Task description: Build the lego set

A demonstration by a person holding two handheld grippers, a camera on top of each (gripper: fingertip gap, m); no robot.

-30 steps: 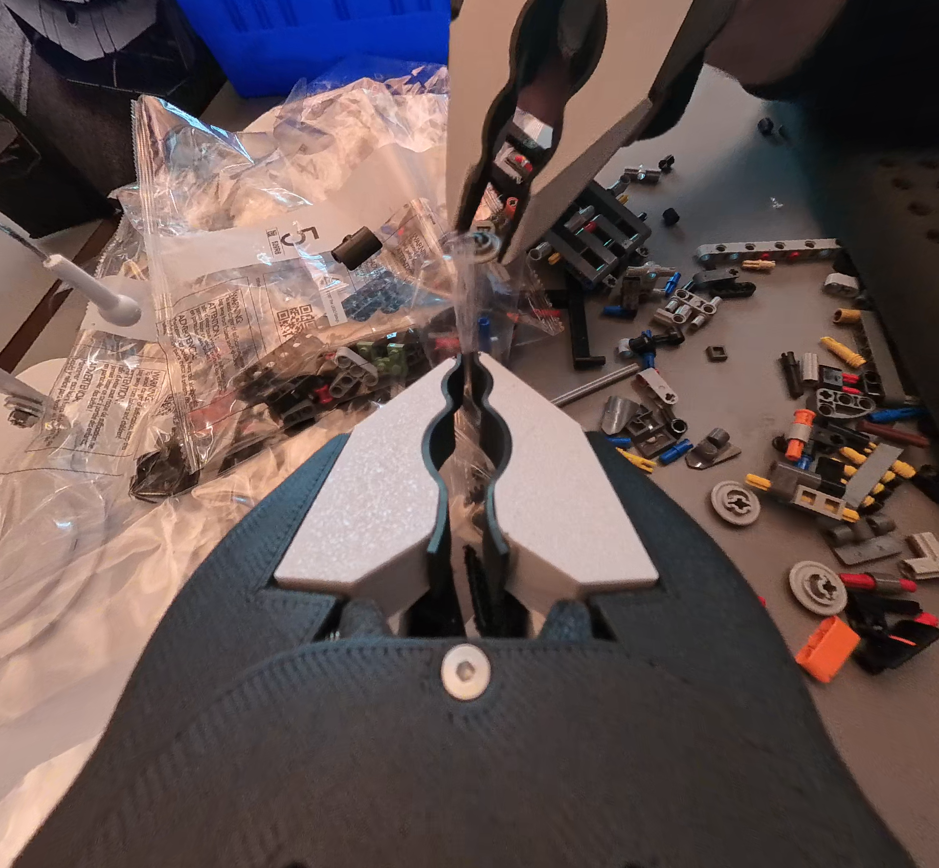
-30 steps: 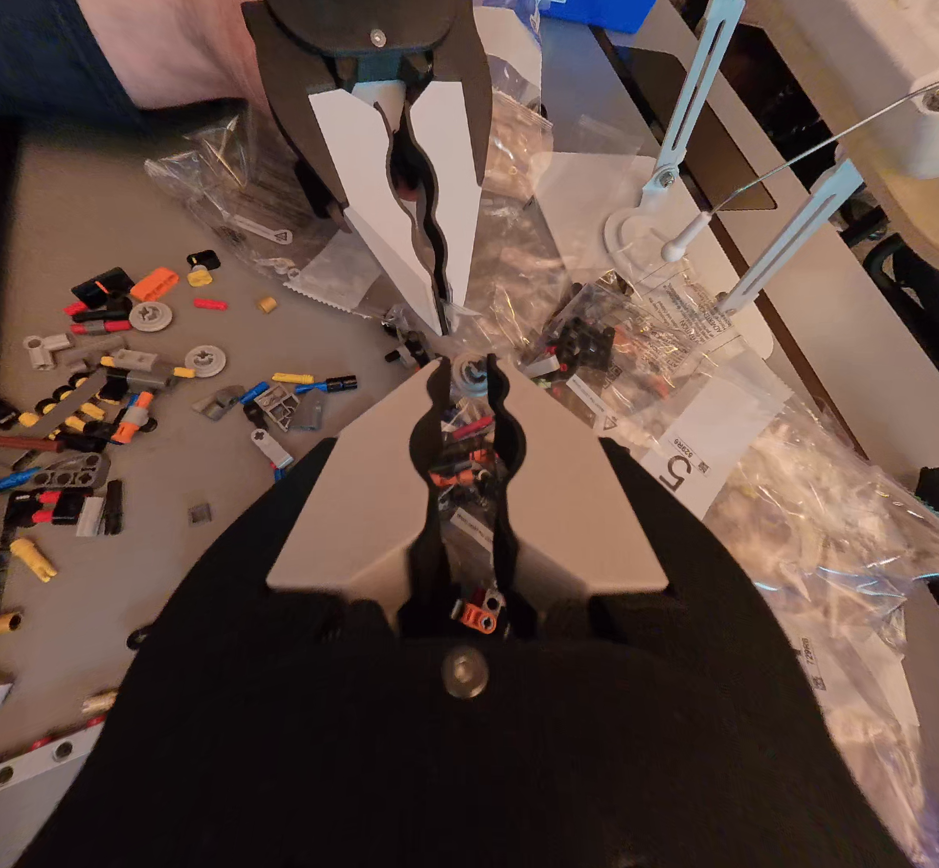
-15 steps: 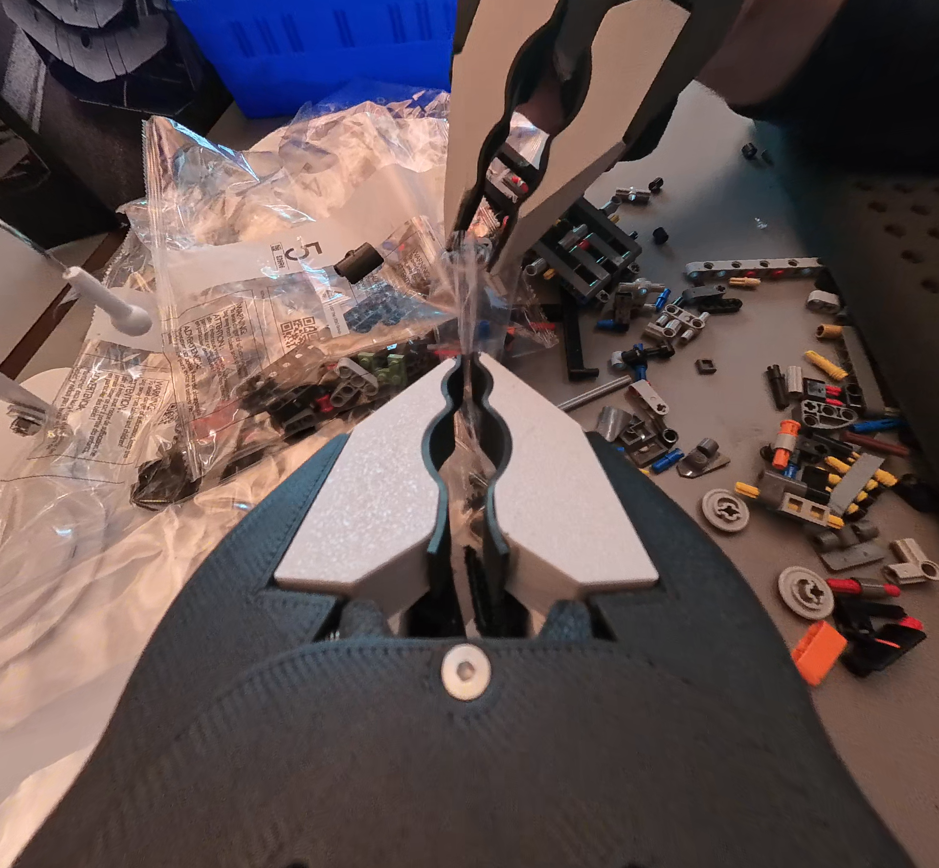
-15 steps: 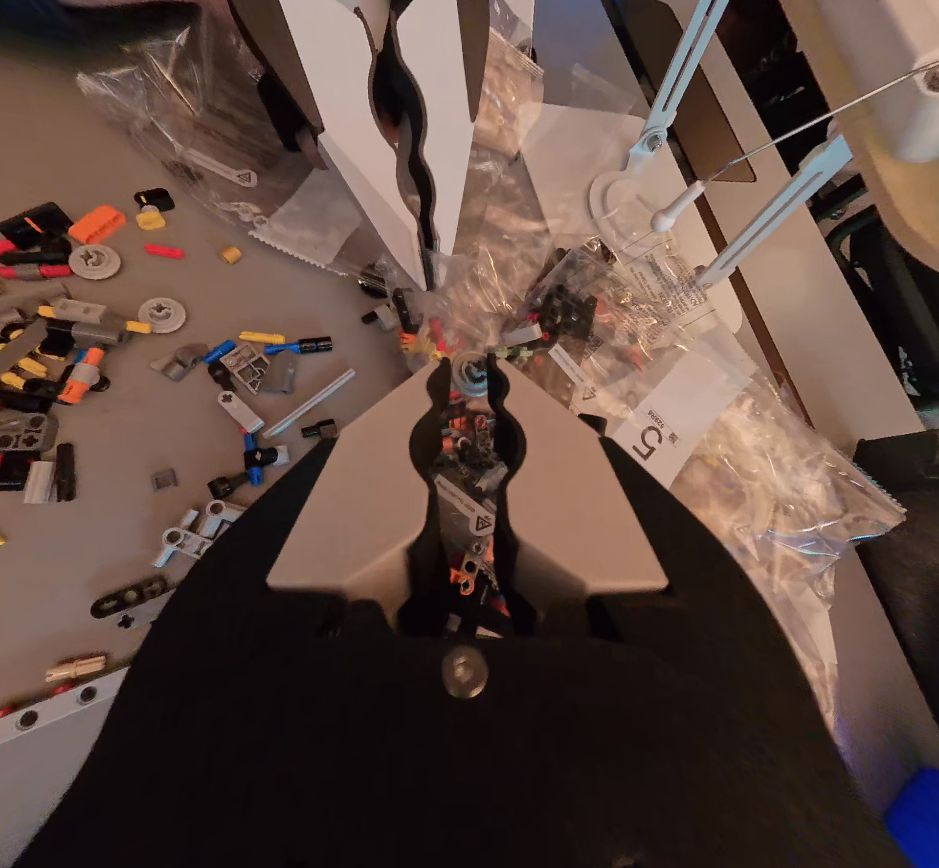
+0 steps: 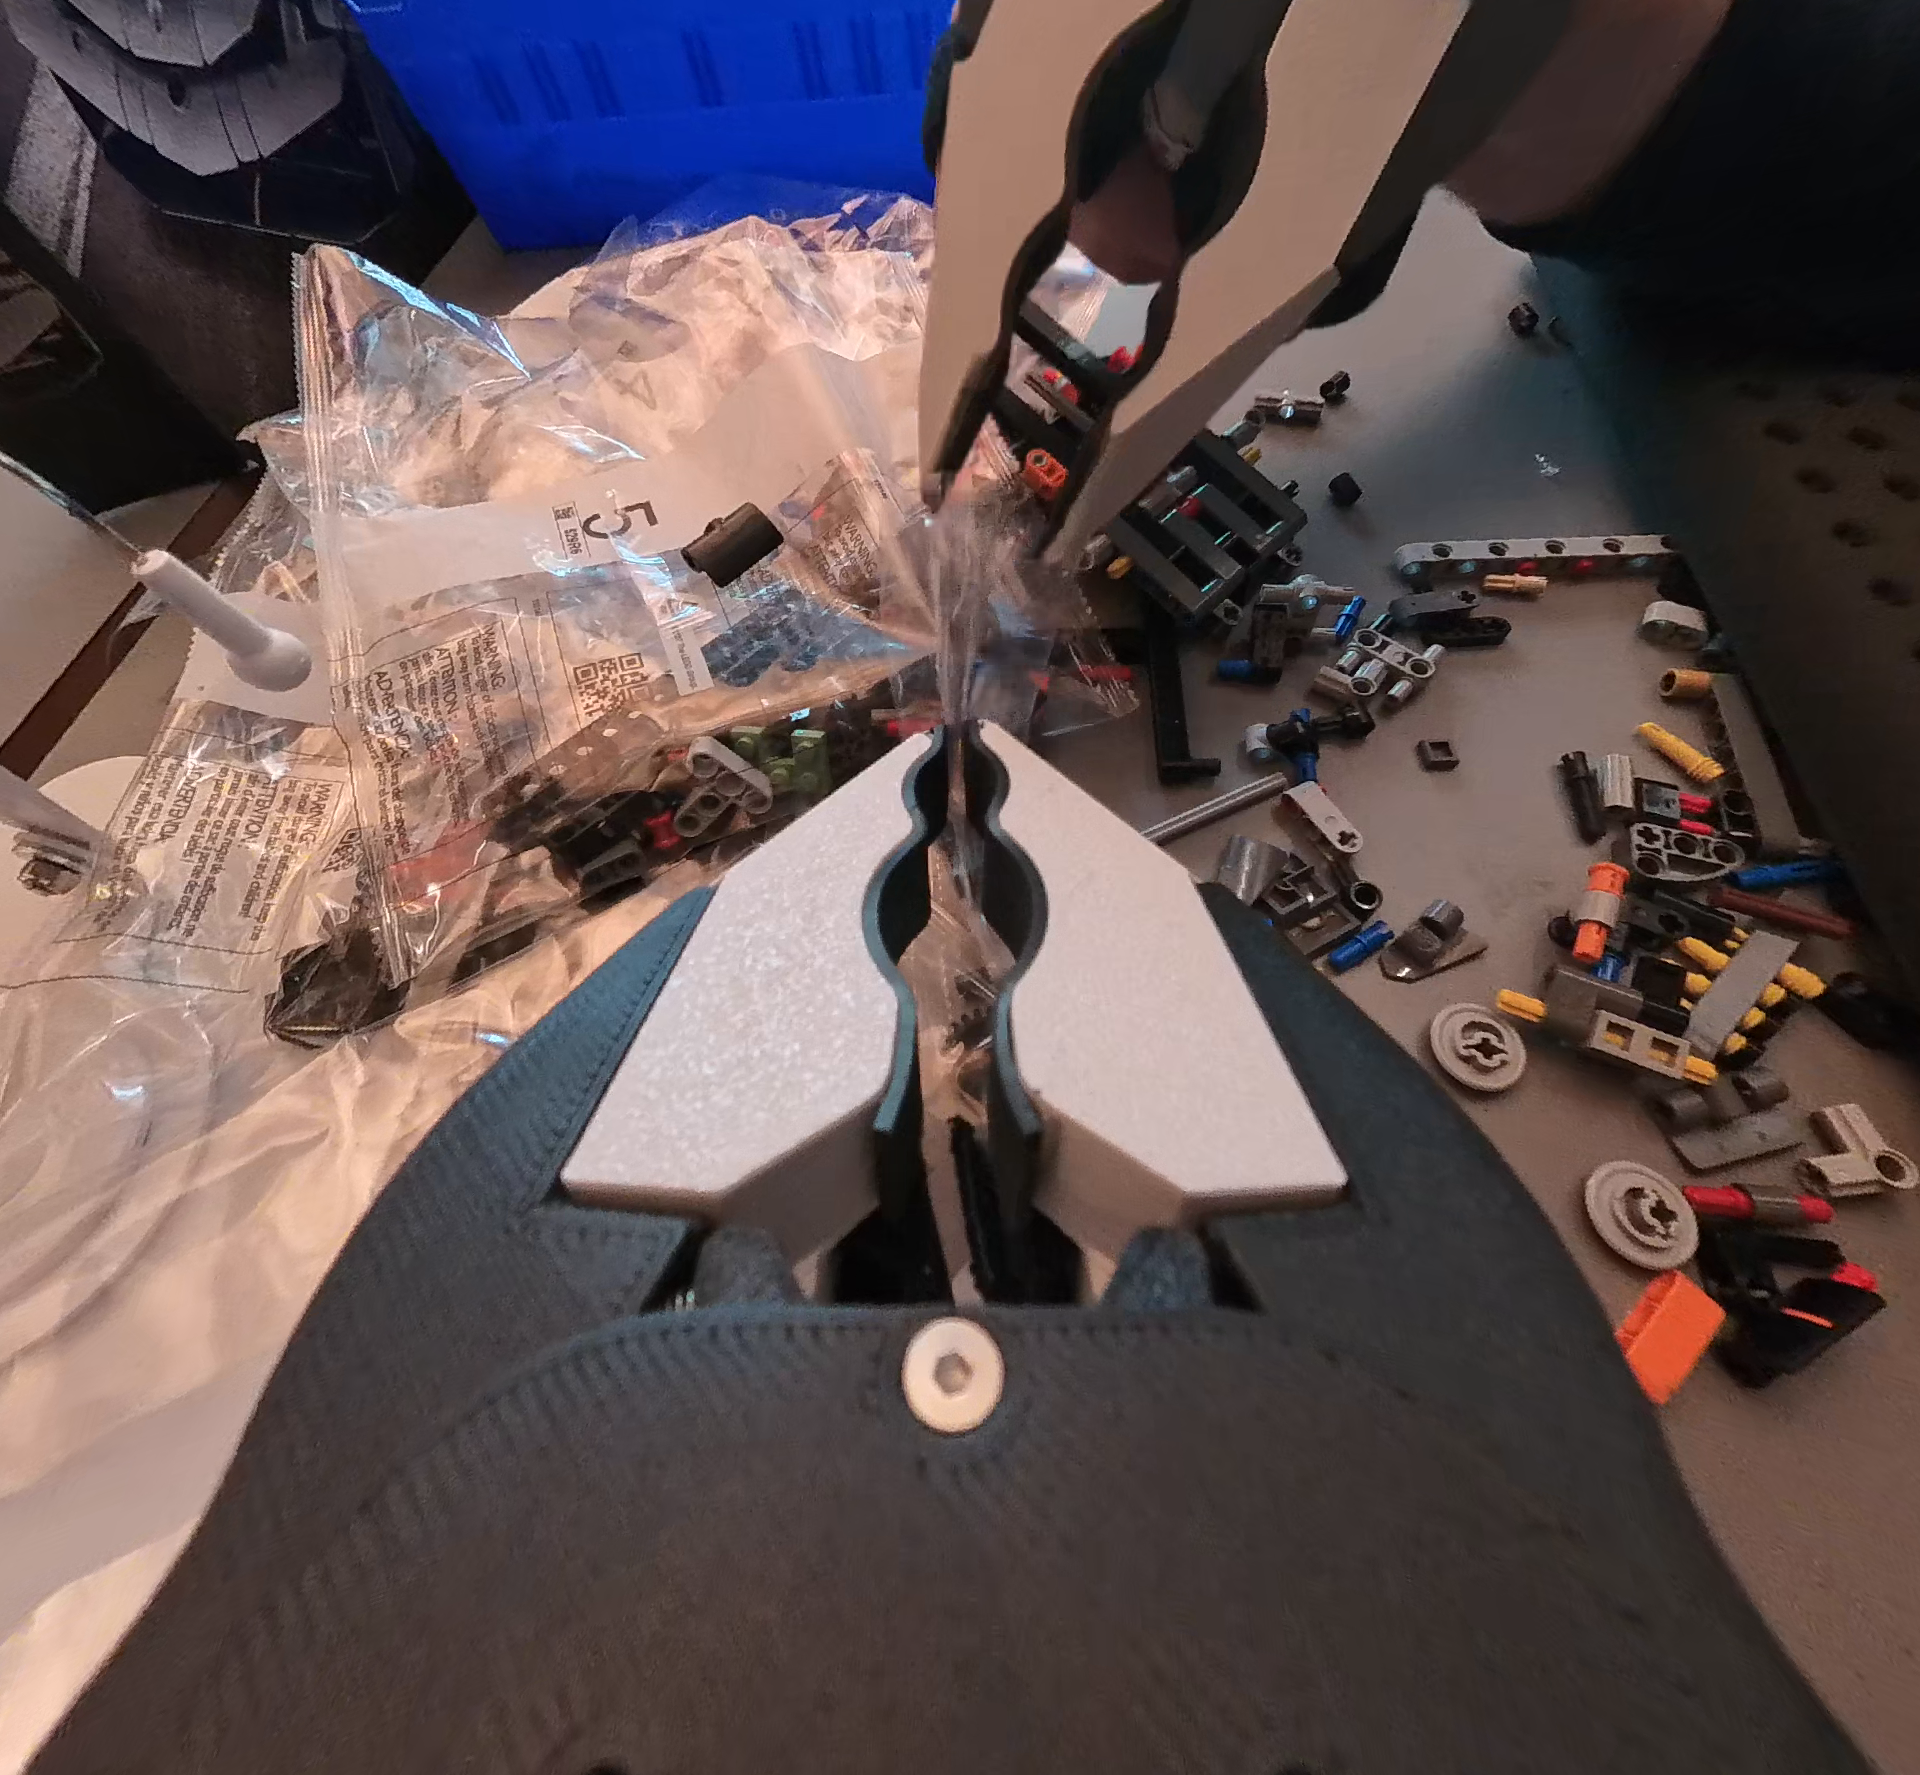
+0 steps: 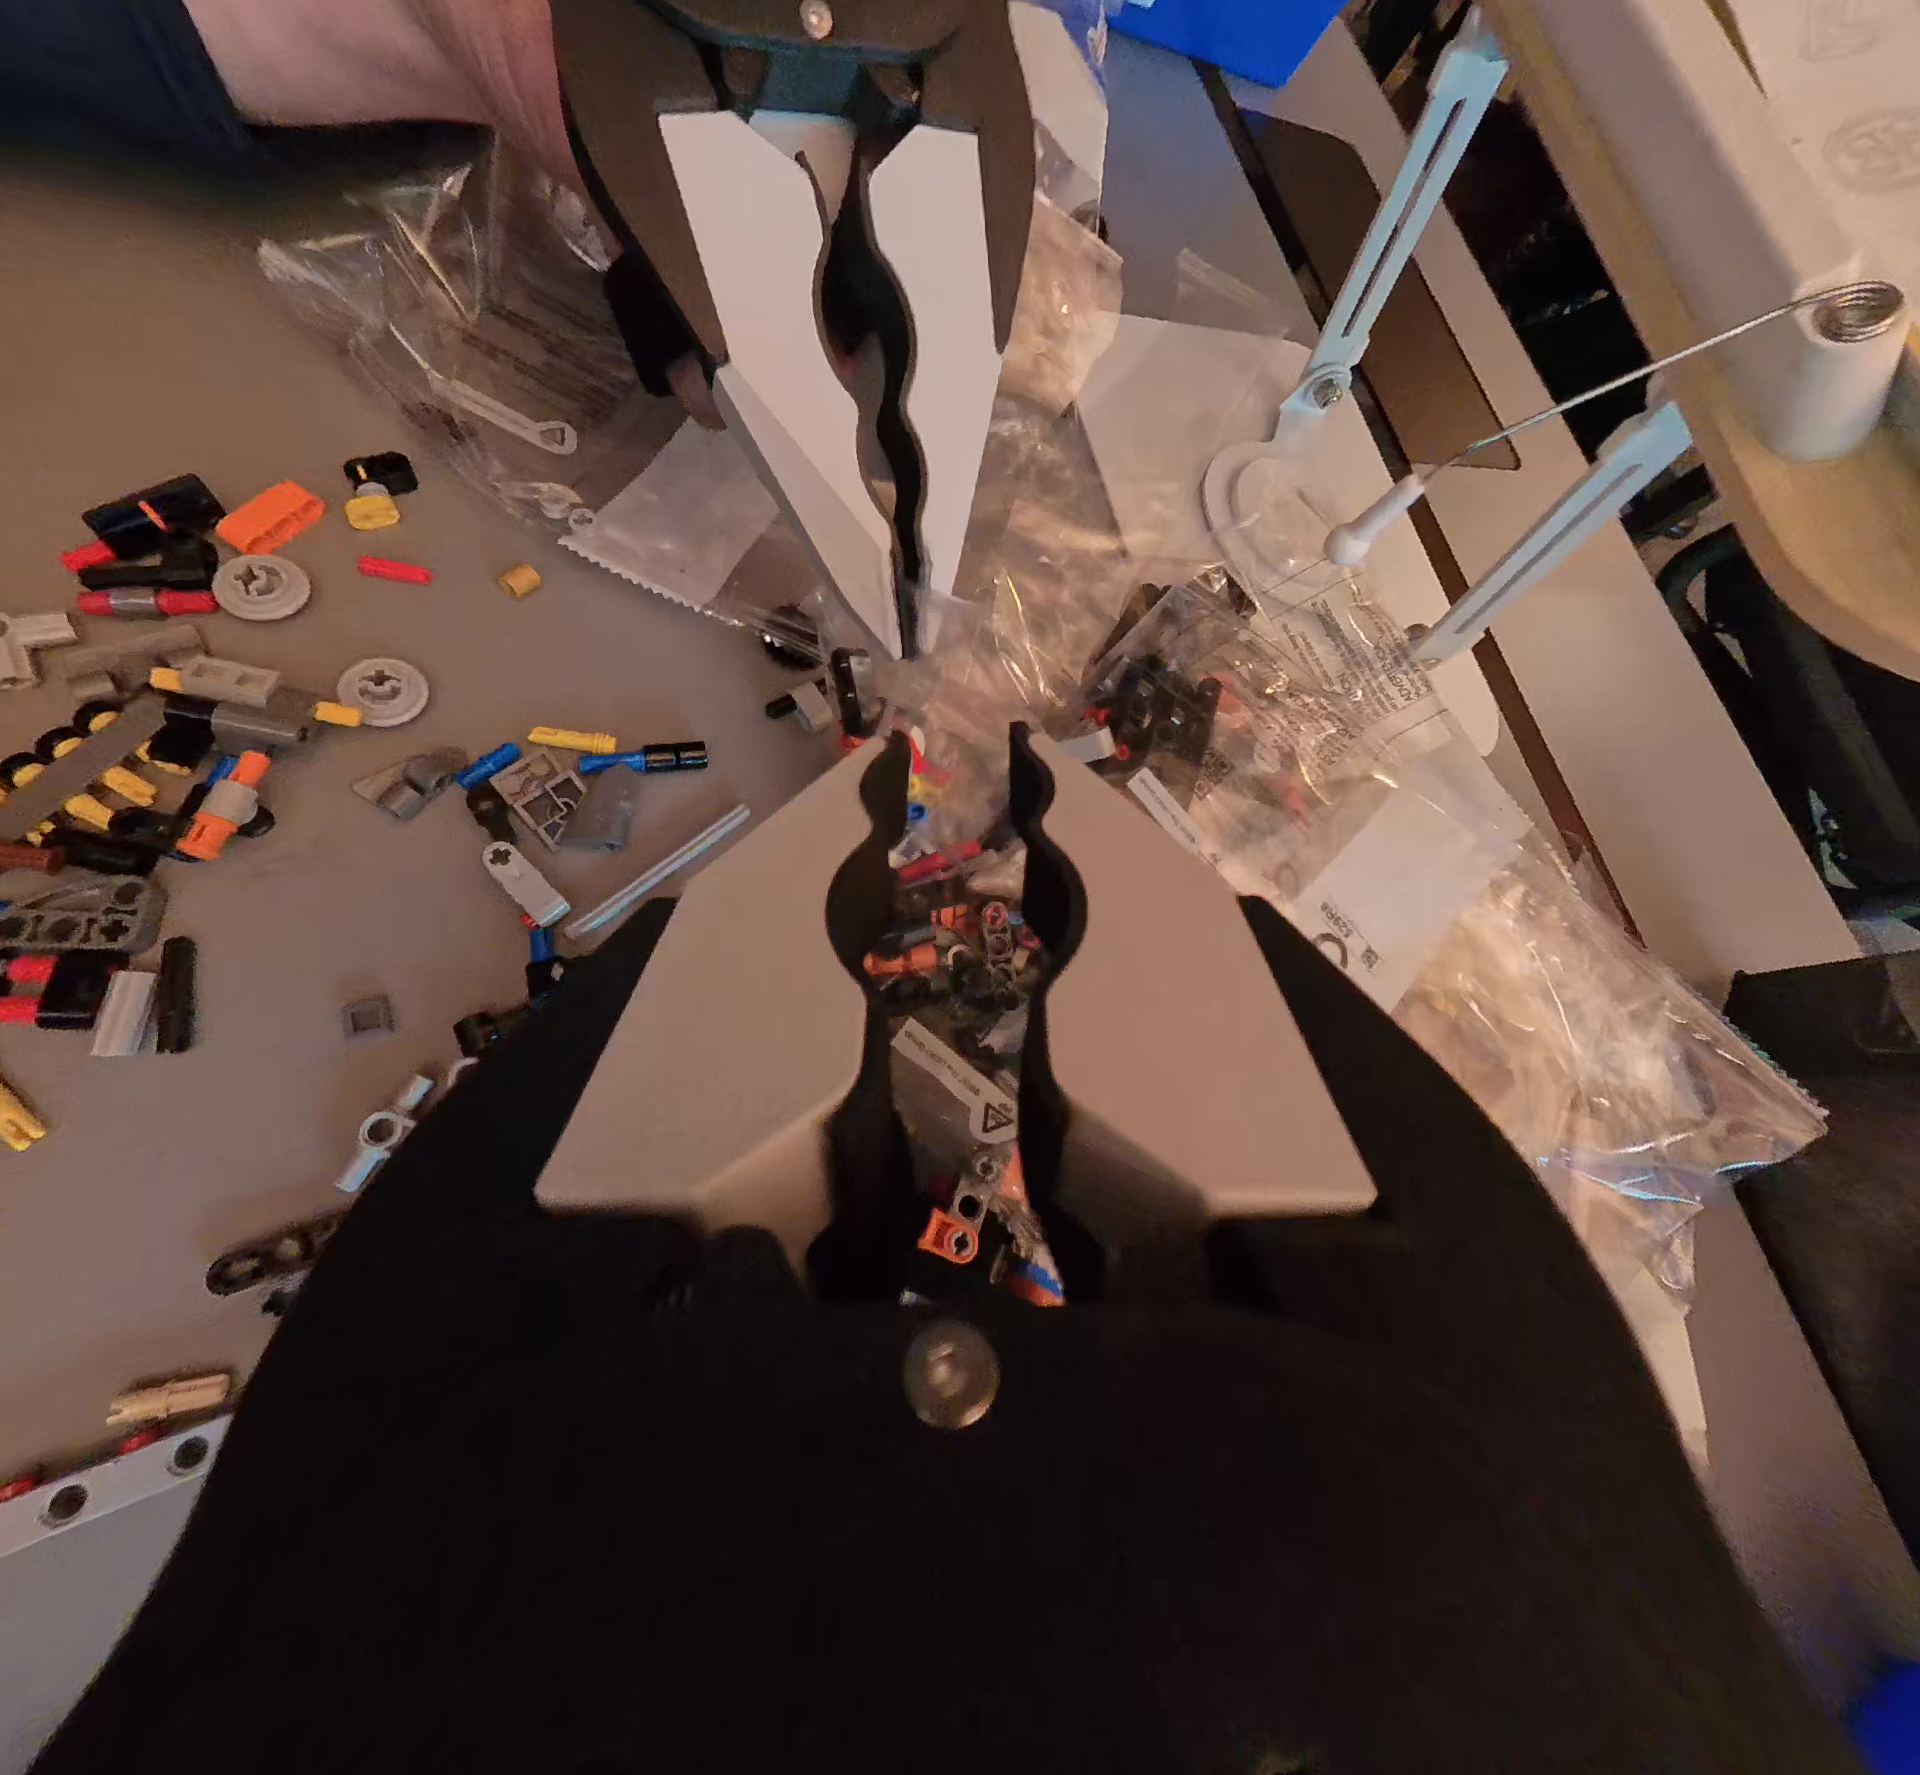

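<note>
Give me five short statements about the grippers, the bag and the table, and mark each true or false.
1. The left gripper is shut on a clear plastic bag. True.
2. The right gripper is fully shut. False: its jaws stand apart.
3. The blue bin lies tipped over on the loose pieces. False: it stands beyond the bags.
4. Loose pieces lie scattered on the grey table. True.
5. The bag is empty. False: small pieces show inside.
</note>
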